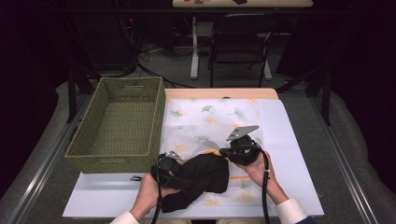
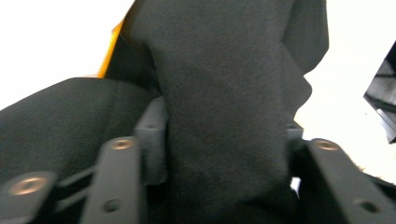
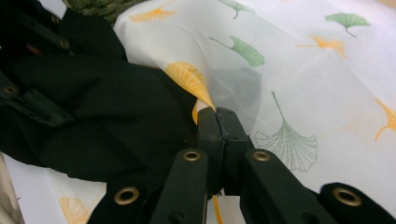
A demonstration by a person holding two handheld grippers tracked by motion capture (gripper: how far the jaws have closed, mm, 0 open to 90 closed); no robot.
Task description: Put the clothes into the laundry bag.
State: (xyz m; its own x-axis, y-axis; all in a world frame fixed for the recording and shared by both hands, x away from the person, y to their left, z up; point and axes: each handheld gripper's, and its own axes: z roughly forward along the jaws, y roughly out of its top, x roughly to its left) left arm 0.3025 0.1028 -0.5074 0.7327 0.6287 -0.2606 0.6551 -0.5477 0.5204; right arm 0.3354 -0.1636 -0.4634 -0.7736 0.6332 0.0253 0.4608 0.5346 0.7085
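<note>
High view: woven basket (image 1: 116,126), unfilled.

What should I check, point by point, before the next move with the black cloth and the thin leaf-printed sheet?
1. Left claw has the black fabric cloth between its jaws: ok; whether its pads press on the cloth: cannot tell.
2. Right claw is shut on a fold of the thin white sheet printed with ginkgo leaves: ok.
3. Black cloth is free of the right claw's pinch: cannot tell, it lies right against that claw.
4. Green woven basket is empty for receiving something: ok.
5. Sheet lies flat on the table: not ok, it is lifted and creased at the pinch.
</note>
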